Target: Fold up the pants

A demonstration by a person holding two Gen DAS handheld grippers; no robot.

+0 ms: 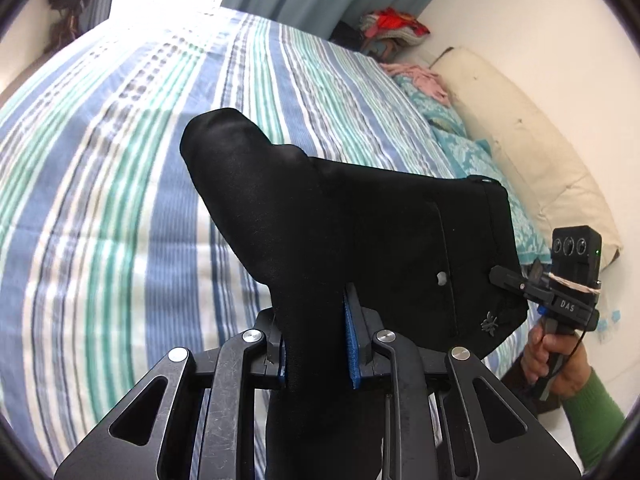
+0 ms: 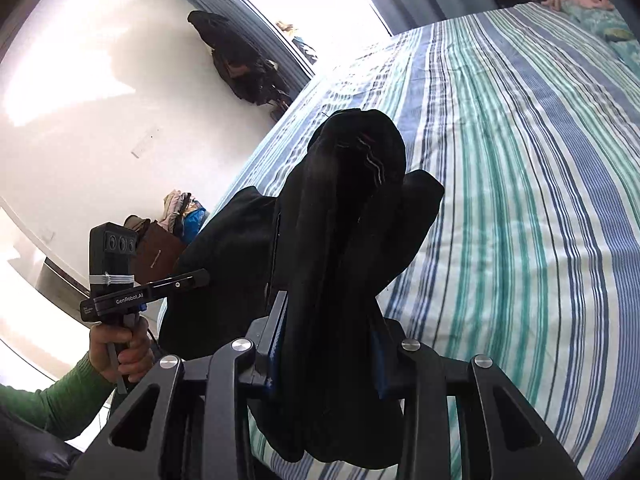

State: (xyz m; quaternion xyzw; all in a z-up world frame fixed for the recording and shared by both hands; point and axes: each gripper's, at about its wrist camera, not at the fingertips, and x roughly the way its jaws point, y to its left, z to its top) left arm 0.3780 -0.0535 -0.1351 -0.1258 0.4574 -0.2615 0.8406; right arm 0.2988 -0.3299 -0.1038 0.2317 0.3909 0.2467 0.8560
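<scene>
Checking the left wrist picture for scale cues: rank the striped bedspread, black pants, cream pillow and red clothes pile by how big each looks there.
1. striped bedspread
2. black pants, though enlarged by nearness to the camera
3. cream pillow
4. red clothes pile, far off, so its true size is unsure

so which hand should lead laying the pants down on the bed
Probably left: the left gripper pinches one flat layer of the pants; the right gripper clamps a thick bunch.

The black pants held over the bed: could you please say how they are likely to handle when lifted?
Probably floppy: the black pants sag between the left claw and right claw. Likely light and perhaps slippery, given the faint sheen.
</scene>
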